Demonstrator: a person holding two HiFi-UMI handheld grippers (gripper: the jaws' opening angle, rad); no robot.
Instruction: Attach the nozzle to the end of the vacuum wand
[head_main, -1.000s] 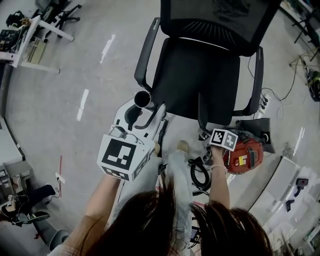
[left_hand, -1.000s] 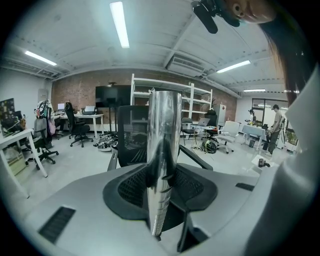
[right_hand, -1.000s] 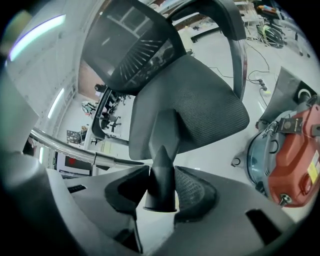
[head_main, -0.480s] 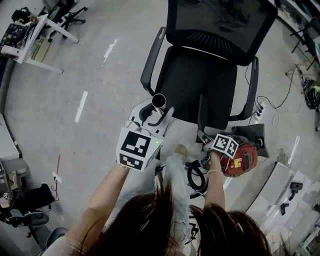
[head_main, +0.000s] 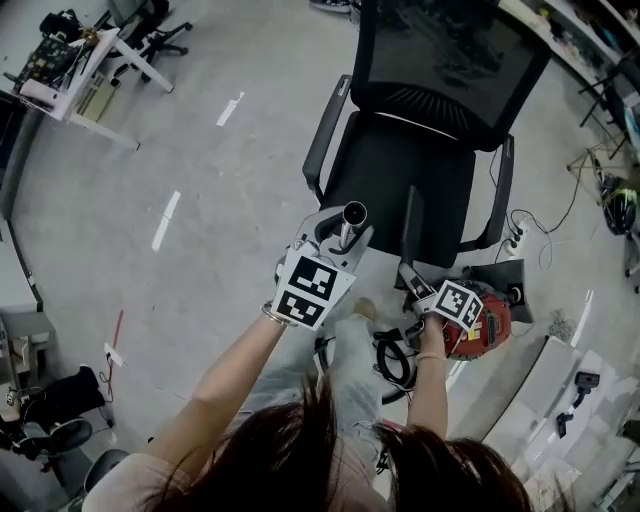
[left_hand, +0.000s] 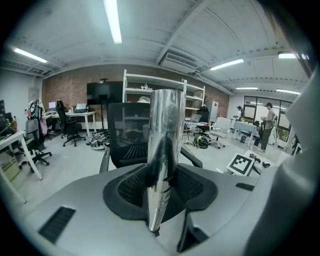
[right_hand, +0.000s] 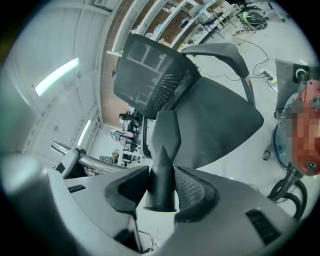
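My left gripper (head_main: 335, 243) is shut on a chrome vacuum wand (head_main: 351, 217), whose open round end points up toward the head camera. In the left gripper view the wand (left_hand: 162, 150) stands upright between the dark pads (left_hand: 132, 187). Just to the right, my right gripper (head_main: 412, 276) is shut on a dark tapered nozzle (head_main: 406, 228) that stands in front of the chair seat. The right gripper view shows the nozzle (right_hand: 165, 160) clamped at its round base, flat tip away from me. There the wand (right_hand: 95, 161) lies at the left, apart from the nozzle.
A black office chair (head_main: 425, 150) stands right behind both grippers. The red vacuum body (head_main: 492, 318) and a coiled black hose (head_main: 395, 355) lie on the floor at the right. Cables and a power strip (head_main: 522, 215) are further right, and a white desk (head_main: 85, 65) stands at the far left.
My left gripper has carried the wand to the right and away from me, closer to the nozzle. The right gripper with the nozzle has shifted only slightly.
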